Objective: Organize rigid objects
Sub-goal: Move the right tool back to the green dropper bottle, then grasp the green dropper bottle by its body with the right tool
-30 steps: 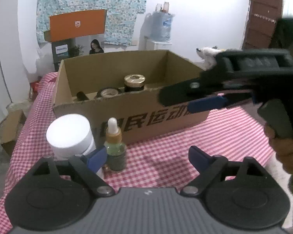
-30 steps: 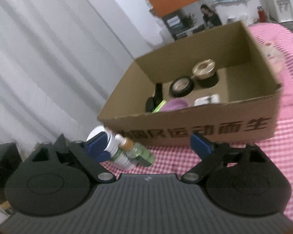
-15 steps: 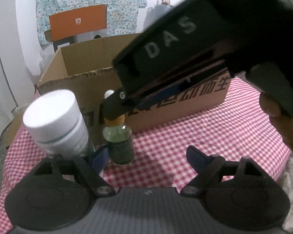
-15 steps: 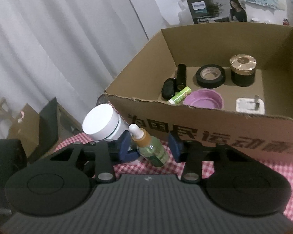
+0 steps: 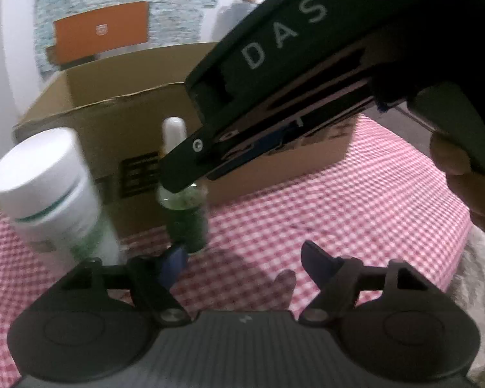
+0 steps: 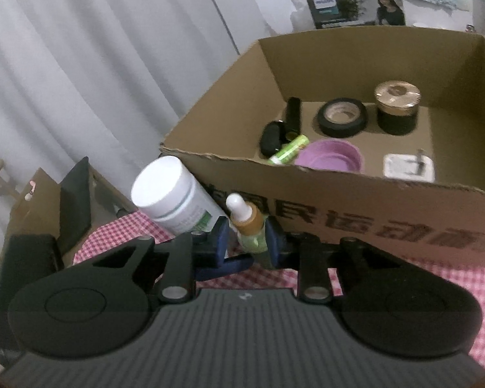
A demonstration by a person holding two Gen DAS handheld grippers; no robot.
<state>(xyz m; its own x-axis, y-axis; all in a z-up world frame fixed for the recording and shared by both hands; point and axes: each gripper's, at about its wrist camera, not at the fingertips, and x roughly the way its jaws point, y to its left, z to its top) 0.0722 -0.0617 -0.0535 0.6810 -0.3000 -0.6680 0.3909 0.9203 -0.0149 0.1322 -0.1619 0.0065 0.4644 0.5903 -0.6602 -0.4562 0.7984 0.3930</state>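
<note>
A green dropper bottle [image 6: 249, 226] with a white tip and amber collar stands on the checked cloth in front of the cardboard box [image 6: 371, 213]. My right gripper [image 6: 247, 239] is closing, and its blue pads press on both sides of the bottle. In the left wrist view the right gripper [image 5: 190, 168] reaches in from the upper right onto the dropper bottle [image 5: 186, 216]. My left gripper [image 5: 245, 263] is low over the cloth, closing, with nothing between its fingers. A white-capped bottle [image 5: 48, 187] stands just left of the dropper bottle, touching it in the right wrist view [image 6: 174, 197].
Inside the box lie a black tape roll [image 6: 342, 118], a gold-lidded jar [image 6: 396, 106], a purple bowl [image 6: 329, 160], a green tube [image 6: 289, 148] and small black items. A hand [image 5: 468, 194] holds the right gripper. The checked cloth [image 5: 339, 226] spreads right. A paper bag [image 6: 26, 200] stands beyond the table's left edge.
My right gripper swung in over the dropper bottle and its jaws closed from wide apart onto it. My left gripper sank toward the cloth and its jaws narrowed slightly.
</note>
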